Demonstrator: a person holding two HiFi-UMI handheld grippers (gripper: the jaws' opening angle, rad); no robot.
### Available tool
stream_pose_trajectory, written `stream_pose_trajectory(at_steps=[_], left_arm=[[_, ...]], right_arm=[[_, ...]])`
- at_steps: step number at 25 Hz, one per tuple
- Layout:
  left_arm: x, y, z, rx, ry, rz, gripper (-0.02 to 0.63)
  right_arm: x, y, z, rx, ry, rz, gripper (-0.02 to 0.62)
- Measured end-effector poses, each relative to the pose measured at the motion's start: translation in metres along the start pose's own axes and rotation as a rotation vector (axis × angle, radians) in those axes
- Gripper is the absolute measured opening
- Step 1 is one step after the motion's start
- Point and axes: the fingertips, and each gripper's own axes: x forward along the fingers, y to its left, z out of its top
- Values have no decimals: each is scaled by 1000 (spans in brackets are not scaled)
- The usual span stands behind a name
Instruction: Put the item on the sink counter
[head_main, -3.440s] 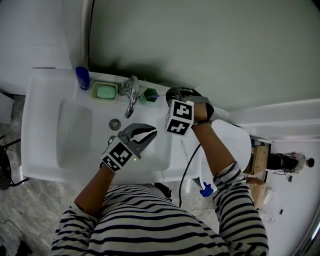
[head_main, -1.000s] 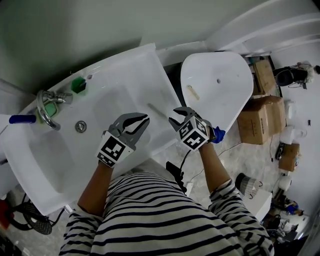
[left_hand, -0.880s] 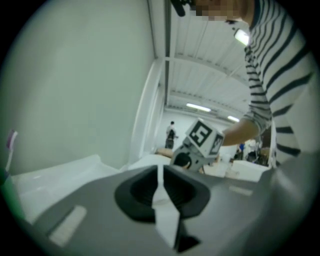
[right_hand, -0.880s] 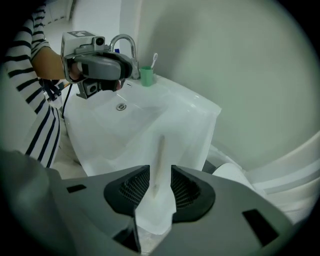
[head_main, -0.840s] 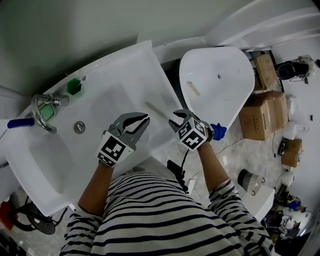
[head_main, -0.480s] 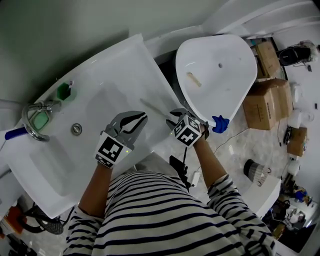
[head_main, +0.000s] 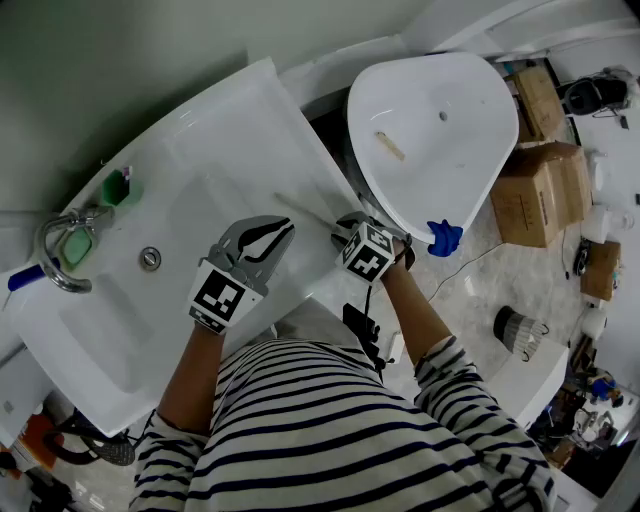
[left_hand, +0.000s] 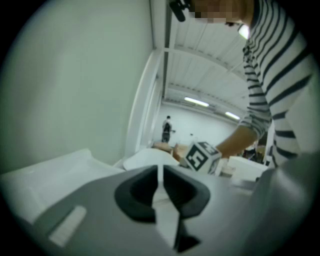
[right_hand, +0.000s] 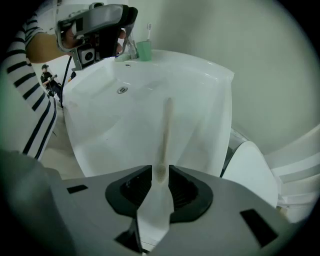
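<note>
A thin beige stick (head_main: 300, 207) lies on the right rim of the white sink (head_main: 230, 110). In the right gripper view the stick (right_hand: 166, 130) runs straight away from me over the counter (right_hand: 200, 95), its near end between the pads. My right gripper (head_main: 345, 222) (right_hand: 160, 175) is closing around that end, and a sliver of space still shows on each side. My left gripper (head_main: 288, 228) (left_hand: 160, 172) hovers over the basin, fingertips together with nothing between them.
A second beige stick (head_main: 390, 146) lies on the white toilet lid (head_main: 450, 70) to the right. A green cup (head_main: 118, 188), a faucet (head_main: 60, 240) and the drain (head_main: 150, 259) are at the sink's left. Cardboard boxes (head_main: 535, 190) stand on the floor.
Over the last second my right gripper has moved in to the end of the stick on the sink rim. The head view has swung, and the left gripper has stayed over the basin.
</note>
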Motion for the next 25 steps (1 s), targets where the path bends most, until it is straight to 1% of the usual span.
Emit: stream_pose_trajectory(at_steps=[6,10,15,17,21,25], left_arm=[[0,0,-2,-3,4,2,18],[-2,1,-2,-2,2,7,18],[-6,2,0,-1,-7,15,18],[-9,2,0,-2,-10,21,18],[-18,5,-1,-7,-14,35,18],[-29,8,-2,-10,-18,56,18]], right_arm=[[7,0,2,-18,17,33,91],[8,4,2,-41,40,65,61],[8,1,2,9,58,122,55],[9,2,2,-7,76,118,54],[9,4,3,-47,107,78,52],[4,4,9,-87,105,34,51]])
